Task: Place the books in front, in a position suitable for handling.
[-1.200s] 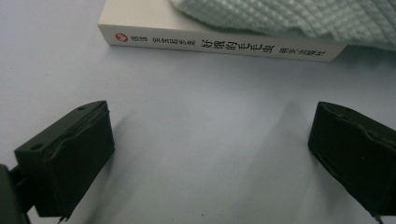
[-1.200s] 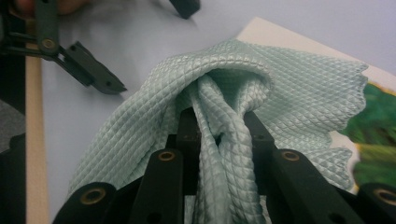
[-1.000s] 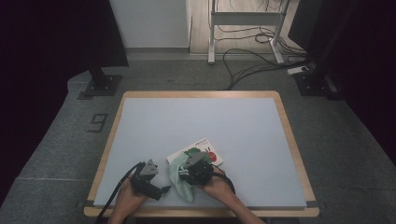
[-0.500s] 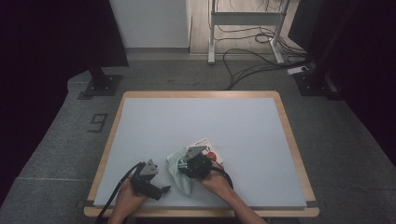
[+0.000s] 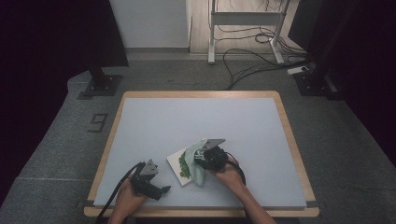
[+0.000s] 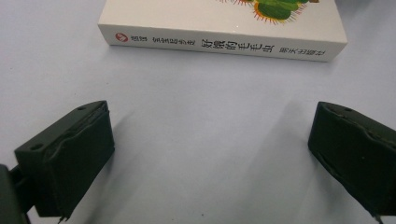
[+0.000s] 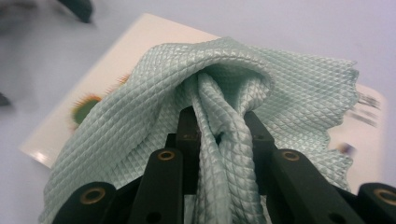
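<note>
A white book (image 5: pixel 178 164) with a green picture on its cover lies flat on the blue-grey table top (image 5: pixel 196 121), near the front. Its spine with printed characters (image 6: pixel 219 44) faces my left gripper. A pale green textured cloth (image 7: pixel 154 126) is bunched between the jaws of my right gripper (image 5: pixel 200 157), which is shut on it and drags it over the book (image 7: pixel 70 112). The cloth (image 5: pixel 195 163) drapes over the book's right part. My left gripper (image 5: pixel 161 190) rests on the table in front of the book, open, with nothing between its fingers (image 6: pixel 70 158).
The table has a wooden rim (image 5: pixel 285 121). Beyond it are grey floor, a metal stand (image 5: pixel 243 28) with loose cables (image 5: pixel 252 65), and dark equipment bases at both sides. A "9" mark (image 5: pixel 97 122) is on the floor at the left.
My right gripper has moved with the cloth to the right and a little away, dragging it across the book's cover. The left gripper has stayed where it was.
</note>
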### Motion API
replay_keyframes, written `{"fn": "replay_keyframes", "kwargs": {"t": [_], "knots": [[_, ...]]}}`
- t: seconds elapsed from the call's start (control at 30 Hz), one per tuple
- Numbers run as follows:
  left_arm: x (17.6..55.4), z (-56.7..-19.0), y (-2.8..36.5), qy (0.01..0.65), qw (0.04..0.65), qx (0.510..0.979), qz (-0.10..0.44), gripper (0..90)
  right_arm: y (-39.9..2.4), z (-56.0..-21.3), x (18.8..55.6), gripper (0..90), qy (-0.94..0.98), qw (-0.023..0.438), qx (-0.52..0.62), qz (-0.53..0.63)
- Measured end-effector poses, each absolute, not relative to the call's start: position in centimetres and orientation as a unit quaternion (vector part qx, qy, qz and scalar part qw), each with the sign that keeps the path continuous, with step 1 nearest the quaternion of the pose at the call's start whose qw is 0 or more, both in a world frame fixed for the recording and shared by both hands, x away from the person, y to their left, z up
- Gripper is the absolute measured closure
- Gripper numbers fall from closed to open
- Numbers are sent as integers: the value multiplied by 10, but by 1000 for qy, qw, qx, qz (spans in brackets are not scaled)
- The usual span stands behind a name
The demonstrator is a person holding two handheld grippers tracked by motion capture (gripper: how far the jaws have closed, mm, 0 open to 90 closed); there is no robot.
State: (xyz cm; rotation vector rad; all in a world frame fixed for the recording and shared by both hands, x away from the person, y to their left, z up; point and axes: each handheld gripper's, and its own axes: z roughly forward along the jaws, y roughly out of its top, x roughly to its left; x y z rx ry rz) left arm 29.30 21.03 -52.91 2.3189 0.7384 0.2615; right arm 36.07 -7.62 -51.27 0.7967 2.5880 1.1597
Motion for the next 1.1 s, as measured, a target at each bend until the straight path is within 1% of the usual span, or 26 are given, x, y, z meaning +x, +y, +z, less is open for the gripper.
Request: {"fn": "replay_keyframes", "kwargs": {"t": [0.13,0.2,0.47,0.87,1.1], "knots": [[293,-529,210,284,340,891,101,0,-88,-513,365,725,871,103,282,389],[293,-529,210,284,340,891,101,0,-93,-513,366,724,871,115,287,382],[293,-529,210,284,340,891,100,0,-117,-514,374,724,862,118,314,380],[293,-529,210,284,340,891,100,0,-127,-513,383,724,856,131,335,371],[293,-529,210,284,340,891,100,0,-126,-513,393,724,853,141,343,367]]}}
